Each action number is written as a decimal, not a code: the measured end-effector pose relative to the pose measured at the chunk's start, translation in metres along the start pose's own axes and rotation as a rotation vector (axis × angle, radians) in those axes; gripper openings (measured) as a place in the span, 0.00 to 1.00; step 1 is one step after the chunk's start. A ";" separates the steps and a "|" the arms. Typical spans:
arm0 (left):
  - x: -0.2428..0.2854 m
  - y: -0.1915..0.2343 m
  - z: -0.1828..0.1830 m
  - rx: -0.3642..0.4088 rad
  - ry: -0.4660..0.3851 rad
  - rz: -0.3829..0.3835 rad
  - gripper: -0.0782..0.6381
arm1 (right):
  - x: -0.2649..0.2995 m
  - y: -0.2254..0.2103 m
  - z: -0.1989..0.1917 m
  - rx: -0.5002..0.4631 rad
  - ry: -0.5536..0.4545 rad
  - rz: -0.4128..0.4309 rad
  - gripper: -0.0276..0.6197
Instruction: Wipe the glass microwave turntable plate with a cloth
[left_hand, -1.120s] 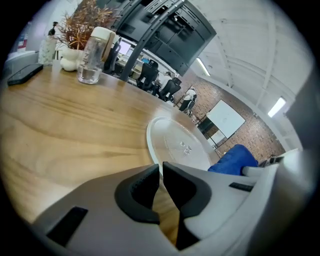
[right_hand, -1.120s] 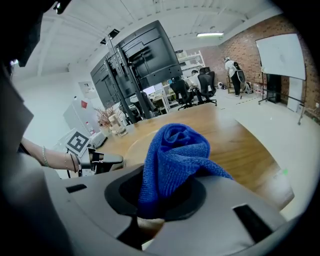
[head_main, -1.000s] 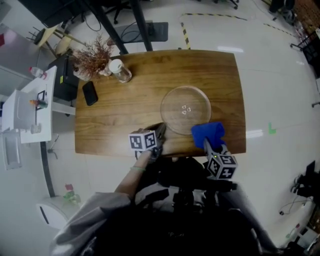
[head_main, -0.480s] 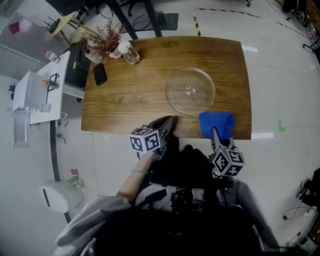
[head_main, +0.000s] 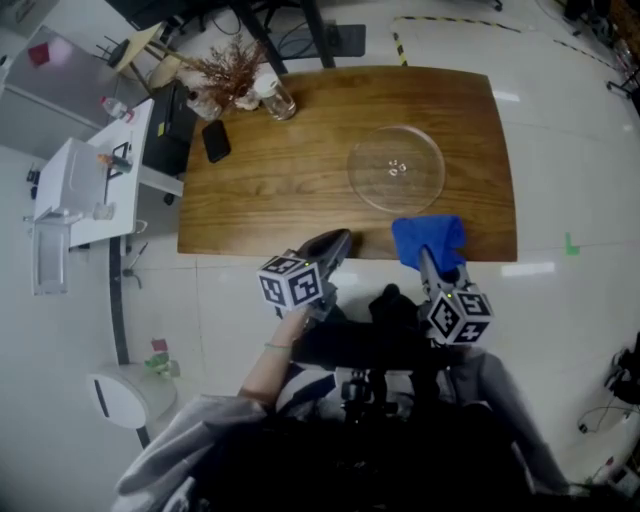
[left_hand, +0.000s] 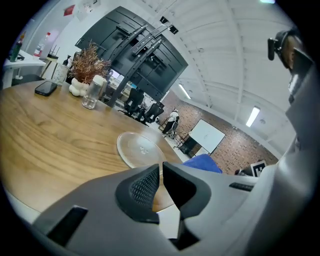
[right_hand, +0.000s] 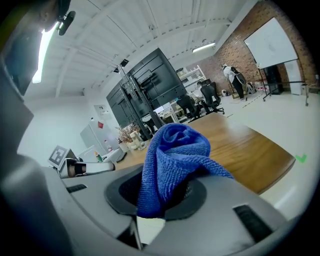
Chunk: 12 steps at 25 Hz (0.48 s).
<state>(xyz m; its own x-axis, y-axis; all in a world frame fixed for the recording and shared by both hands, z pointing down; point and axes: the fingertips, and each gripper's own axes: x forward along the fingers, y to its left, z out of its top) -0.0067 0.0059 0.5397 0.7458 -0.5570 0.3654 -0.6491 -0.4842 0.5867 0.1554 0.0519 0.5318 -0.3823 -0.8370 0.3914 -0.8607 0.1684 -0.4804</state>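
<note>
Wood grain runs across the table (head_main: 270, 190), which stands on a pale, glossy floor (head_main: 570, 140). Nearest the person, both grippers hang at the table's front edge.

The left gripper (head_main: 338, 238) has its jaws drawn almost together, with only a thin slit between the ribbed pads and nothing in it. The right gripper (head_main: 428, 262) is clamped on a blue cloth (head_main: 428, 235). The cloth bunches up out of the jaws in a loose wad over the table's front edge.

Just beyond the cloth, and apart from it, the glass plate (head_main: 397, 168) lies flat on the wood, right of centre. Neither gripper touches it. At the far left corner, well apart from the plate, sit a black phone (head_main: 215, 141), a glass jar (head_main: 280, 102) and a dried plant (head_main: 225, 72).

Wiping looks not yet begun; the step in hand seems to be carrying the cloth forward onto the glass. To do it well, the wad should probably land first, so that only fabric meets the plate and not the hard jaw tips. Clear glass on smooth wood is likely to slide or spin under a sideways push. The left gripper could steady the near rim while the right works in slow circles from the middle outward. Light, even pressure ought to keep the plate from skating toward the table's right edge.
</note>
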 end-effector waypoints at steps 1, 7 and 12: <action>-0.003 0.001 0.004 0.004 -0.007 -0.013 0.13 | -0.001 0.004 0.000 -0.003 -0.007 -0.005 0.17; -0.044 0.005 0.010 0.059 0.031 -0.102 0.13 | -0.011 0.046 -0.009 0.004 -0.053 -0.055 0.17; -0.084 0.023 -0.015 0.101 0.100 -0.162 0.13 | -0.008 0.092 -0.044 -0.005 -0.055 -0.093 0.17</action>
<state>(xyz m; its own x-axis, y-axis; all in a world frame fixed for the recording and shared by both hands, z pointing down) -0.0822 0.0519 0.5332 0.8494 -0.3993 0.3452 -0.5277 -0.6298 0.5700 0.0643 0.0974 0.5189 -0.2818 -0.8765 0.3903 -0.8934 0.0914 -0.4398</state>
